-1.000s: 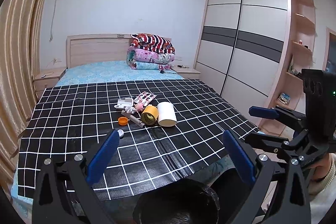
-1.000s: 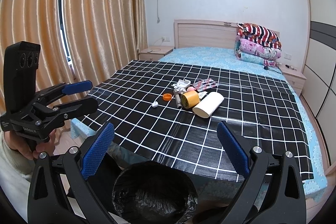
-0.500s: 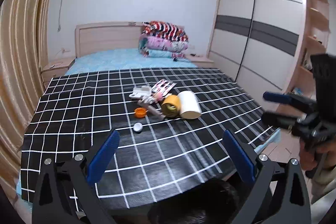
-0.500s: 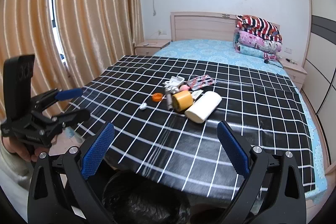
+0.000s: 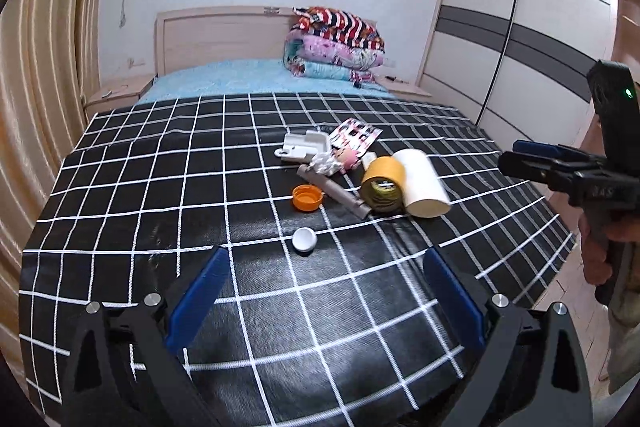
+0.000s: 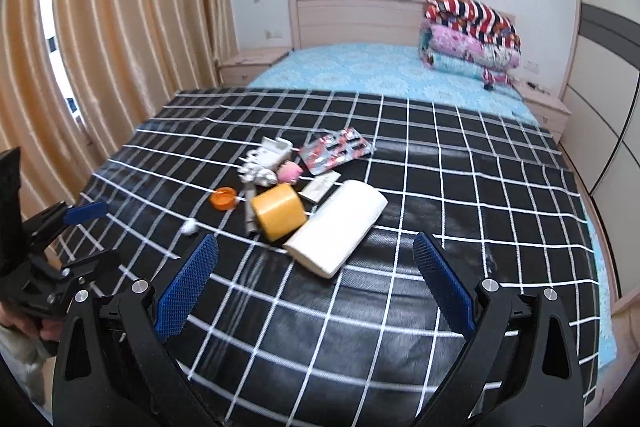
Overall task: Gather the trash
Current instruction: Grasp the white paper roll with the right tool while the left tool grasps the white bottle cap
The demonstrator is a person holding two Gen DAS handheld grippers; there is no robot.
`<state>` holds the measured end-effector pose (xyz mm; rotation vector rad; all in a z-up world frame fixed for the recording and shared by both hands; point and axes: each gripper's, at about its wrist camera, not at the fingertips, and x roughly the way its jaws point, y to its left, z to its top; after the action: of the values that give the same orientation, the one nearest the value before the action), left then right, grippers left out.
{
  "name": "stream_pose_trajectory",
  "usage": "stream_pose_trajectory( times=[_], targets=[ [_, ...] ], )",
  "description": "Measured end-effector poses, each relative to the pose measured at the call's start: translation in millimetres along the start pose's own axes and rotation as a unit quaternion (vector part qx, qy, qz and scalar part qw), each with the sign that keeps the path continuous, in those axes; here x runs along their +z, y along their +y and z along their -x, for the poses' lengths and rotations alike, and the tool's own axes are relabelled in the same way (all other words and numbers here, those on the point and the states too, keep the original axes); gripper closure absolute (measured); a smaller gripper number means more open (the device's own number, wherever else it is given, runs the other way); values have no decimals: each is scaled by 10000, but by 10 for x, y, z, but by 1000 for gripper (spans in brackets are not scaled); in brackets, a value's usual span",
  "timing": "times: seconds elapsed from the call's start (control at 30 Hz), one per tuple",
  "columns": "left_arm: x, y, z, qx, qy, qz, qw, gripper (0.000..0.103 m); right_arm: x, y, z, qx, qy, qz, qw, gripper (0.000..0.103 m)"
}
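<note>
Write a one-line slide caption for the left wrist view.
Open left tongs face trash on a black checked sheet: white cap, orange cap.

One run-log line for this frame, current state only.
phase: approach | left gripper: open, empty | right gripper: open, empty | trash pile: untouched on checked cover | nearest: white cap

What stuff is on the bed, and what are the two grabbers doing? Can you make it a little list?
place: bed with black checked cover
pile: white paper roll, yellow tape roll, grey tube, orange cap, small white cap, blister pack, white plastic holder
left gripper: open, holding nothing
right gripper: open, holding nothing
trash picked up: none yet
</note>
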<state>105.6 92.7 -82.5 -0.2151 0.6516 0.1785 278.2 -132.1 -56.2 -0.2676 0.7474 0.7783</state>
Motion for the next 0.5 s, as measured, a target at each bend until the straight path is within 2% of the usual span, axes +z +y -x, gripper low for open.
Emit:
stream_pose_trajectory(
  times=[0.13,0.23,0.43,0.5],
  targets=[
    [42,85,-206,114,146,141,9997,11,83,-78,-325,64,285,-120,9995,4],
    [80,160,-369,129,283,303,9991,21,133,-137,-541,-2,450,-175,9988,4],
    [132,195,-581,152,405,259,9987,28,232,-318,-867,2,668,-516,9964,5],
    [131,191,-641,178,462,228,9985,32,245,-376,-963,68,743,-661,9950,8]
  ],
)
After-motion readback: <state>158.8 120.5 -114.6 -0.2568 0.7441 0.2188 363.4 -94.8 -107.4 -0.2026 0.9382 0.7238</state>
